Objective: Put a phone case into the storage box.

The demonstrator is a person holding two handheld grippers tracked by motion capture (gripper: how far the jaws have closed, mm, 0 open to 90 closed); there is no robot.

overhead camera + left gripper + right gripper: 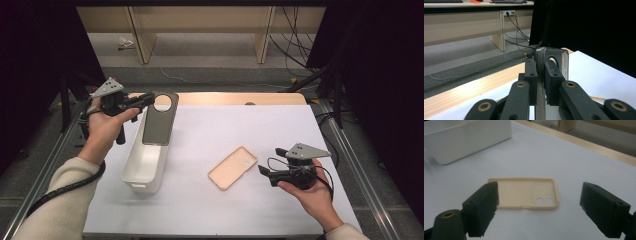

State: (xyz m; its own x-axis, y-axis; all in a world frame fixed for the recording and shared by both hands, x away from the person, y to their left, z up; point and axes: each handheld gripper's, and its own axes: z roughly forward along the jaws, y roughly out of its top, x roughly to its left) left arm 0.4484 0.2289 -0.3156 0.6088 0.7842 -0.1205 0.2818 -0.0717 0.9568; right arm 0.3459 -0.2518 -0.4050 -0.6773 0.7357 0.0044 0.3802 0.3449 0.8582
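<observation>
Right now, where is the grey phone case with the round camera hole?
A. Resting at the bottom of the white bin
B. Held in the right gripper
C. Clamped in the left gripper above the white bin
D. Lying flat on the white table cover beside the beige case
C: the left gripper is shut on the grey phone case, holding it over the white bin; the right gripper is open and holds nothing.
</observation>
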